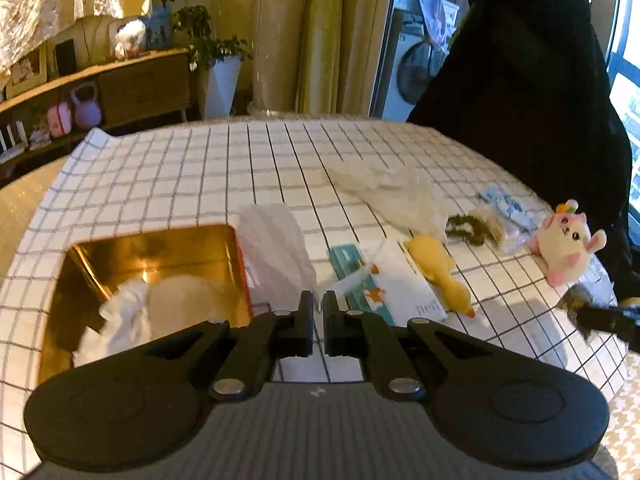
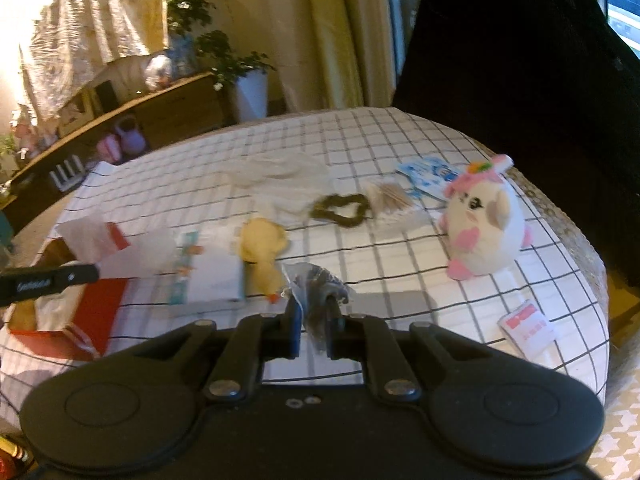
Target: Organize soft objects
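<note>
Tablecloth, white with a dark grid (image 1: 208, 168), covers the round table across the middle of both views. Gold-lined metal tin with red outer walls (image 1: 120, 252) sits lower left in the left wrist view; crumpled white tissue (image 1: 120, 316) already lies inside it, so sorting looks begun, not far along.

Still out on the cloth: round white-and-pink plush toy (image 2: 484, 228) at right, clear crinkled plastic bag (image 1: 392, 192) at centre, white-and-teal flat packet (image 1: 384, 284), yellow plush duck (image 1: 440, 272) just beside it, dark green heart-shaped scrunchie (image 2: 340, 208), blue-printed sachet (image 2: 424, 174), red-and-white sachet (image 2: 528, 328) near the right edge.

Right gripper (image 2: 314, 320): jaws clamped on a small clear bag of dark material (image 2: 316, 284), low centre of the right wrist view, held off the cloth.

Left gripper (image 1: 318, 312): jaws together, pinching a thin white sheet of plastic (image 1: 280, 248) that rises just right of the tin.

Judgement: most items remain to be moved; both held pieces probably go to the tin.
</note>
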`<action>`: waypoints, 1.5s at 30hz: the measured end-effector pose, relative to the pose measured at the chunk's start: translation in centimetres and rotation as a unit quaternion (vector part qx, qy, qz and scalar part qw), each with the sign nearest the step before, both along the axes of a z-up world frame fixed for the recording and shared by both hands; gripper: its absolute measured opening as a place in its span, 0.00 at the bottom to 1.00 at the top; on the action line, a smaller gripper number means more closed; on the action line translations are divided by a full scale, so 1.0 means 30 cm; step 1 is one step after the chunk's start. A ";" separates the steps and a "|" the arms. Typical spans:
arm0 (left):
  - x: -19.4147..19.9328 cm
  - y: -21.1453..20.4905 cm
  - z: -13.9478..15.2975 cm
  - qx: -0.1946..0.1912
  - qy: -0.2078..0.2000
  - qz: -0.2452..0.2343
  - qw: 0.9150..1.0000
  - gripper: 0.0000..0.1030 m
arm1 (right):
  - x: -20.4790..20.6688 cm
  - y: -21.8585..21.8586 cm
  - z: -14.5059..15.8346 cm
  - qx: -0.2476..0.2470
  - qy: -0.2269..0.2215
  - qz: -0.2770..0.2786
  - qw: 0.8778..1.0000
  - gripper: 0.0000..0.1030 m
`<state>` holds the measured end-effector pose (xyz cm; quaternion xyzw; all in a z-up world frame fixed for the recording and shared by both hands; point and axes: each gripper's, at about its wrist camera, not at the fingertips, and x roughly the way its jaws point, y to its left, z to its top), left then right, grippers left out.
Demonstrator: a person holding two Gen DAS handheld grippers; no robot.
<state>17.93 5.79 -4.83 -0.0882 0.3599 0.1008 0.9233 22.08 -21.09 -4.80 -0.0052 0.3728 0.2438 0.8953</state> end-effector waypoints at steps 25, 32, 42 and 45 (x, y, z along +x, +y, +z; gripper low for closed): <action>-0.123 0.194 0.135 -0.019 -0.015 -0.036 0.999 0.05 | -0.203 0.325 0.072 0.011 -0.008 0.100 0.995 0.10; -0.106 0.163 0.106 -0.031 -0.008 -0.058 0.998 0.19 | -0.210 0.311 0.059 0.011 0.000 0.095 0.995 0.10; -0.014 0.073 0.035 -0.001 0.006 -0.069 0.998 0.79 | -0.196 0.264 0.033 0.019 0.014 0.088 0.996 0.10; 0.026 0.063 -0.017 0.012 0.025 -0.060 0.998 0.79 | -0.192 0.249 0.020 0.024 0.022 0.085 0.996 0.10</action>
